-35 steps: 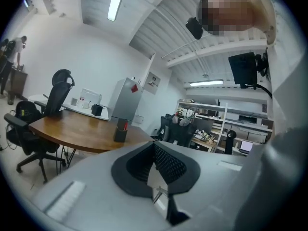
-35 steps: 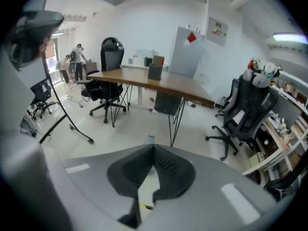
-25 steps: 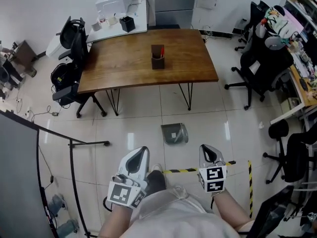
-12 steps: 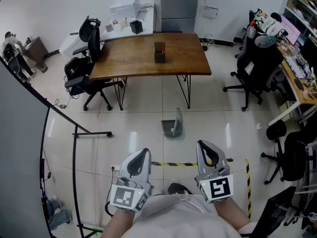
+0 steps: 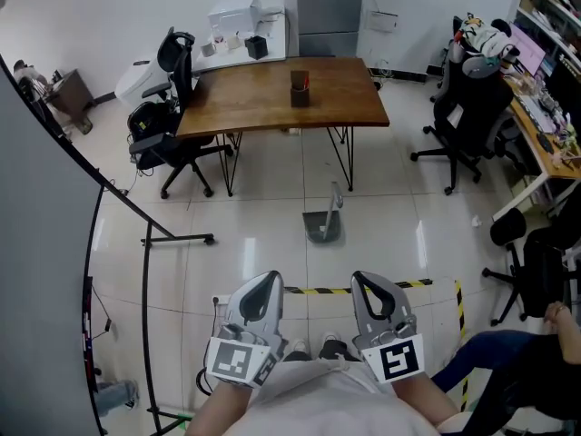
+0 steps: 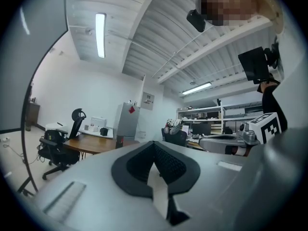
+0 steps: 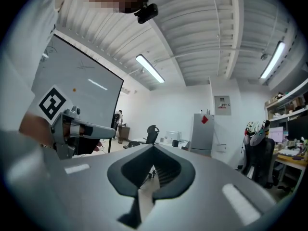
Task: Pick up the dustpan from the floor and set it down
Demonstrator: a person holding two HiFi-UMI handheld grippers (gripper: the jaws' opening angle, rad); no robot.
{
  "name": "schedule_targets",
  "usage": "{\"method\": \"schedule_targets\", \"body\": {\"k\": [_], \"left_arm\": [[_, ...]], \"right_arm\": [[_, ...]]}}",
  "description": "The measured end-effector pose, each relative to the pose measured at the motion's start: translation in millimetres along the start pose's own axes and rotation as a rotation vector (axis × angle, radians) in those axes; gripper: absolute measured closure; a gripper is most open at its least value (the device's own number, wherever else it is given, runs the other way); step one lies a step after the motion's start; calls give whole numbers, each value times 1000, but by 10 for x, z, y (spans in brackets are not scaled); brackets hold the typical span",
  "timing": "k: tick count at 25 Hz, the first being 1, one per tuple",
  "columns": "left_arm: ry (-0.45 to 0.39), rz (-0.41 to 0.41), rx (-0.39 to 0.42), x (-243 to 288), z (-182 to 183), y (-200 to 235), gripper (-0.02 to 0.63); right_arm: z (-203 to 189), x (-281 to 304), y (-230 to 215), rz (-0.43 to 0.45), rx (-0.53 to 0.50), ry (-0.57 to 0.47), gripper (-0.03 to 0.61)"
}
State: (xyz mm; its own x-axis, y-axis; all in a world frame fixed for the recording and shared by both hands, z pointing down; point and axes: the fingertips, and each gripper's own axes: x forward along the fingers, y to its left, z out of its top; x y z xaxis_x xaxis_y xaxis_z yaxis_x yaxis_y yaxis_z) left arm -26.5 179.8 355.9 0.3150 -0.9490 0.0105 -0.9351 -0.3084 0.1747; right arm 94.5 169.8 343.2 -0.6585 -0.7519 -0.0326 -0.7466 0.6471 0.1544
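Holds left tongs [image 5: 265, 282] and right tongs [image 5: 363, 282] clenched on nothing, side by side, with the dustpan [image 5: 323, 223] standing on the floor [image 5: 254, 209] well ahead of both, beyond the striped tape [image 5: 314, 290], short of the table [image 5: 272, 98].

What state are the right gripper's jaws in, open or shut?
Shut: the right gripper shows its jaws pressed together with nothing between them.

White tiled floor [image 5: 254, 216], wooden table [image 5: 281, 98], black office chairs [image 5: 168, 125].
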Motion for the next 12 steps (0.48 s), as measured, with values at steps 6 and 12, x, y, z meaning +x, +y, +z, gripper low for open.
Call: {"method": "schedule_targets", "body": {"k": [6,12], "left_arm": [[-38,4,-26,-31,59,-188,600],[-44,3,-22,27,73,-283,600]], "right_arm": [[-76,-114,53,51,-16,31,577],[20,-113,-101,51,30,18,577]]}}
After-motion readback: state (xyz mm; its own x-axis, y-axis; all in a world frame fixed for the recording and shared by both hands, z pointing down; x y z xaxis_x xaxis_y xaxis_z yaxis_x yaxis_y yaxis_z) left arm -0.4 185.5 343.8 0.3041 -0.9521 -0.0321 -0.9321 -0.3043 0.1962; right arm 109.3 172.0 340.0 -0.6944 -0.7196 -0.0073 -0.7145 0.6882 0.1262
